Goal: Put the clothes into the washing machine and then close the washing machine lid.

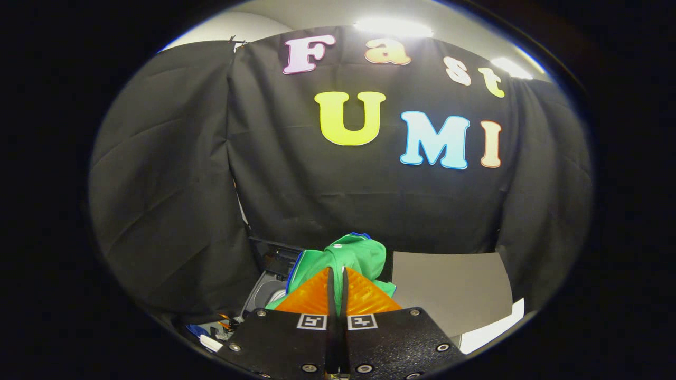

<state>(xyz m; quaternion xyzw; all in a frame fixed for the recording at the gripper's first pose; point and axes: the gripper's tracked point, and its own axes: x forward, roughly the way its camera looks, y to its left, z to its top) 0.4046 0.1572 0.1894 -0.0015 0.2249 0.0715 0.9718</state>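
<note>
Your tongs (337,274) have their two orange fingers (309,298) drawn together with only a thin dark gap between them, pinching a fold of the green garment (359,253), which bunches up just ahead of and above the fingertips. Left of the garment and lower down you can see part of the washing machine (266,290), with a dark raised panel behind it. To the right lies a flat grey surface (454,290), which may be the table.

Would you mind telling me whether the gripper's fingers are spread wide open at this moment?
No. The gripper has its orange fingers nearly together, pinching a fold of the green garment that bunches up just beyond their tips.
</note>
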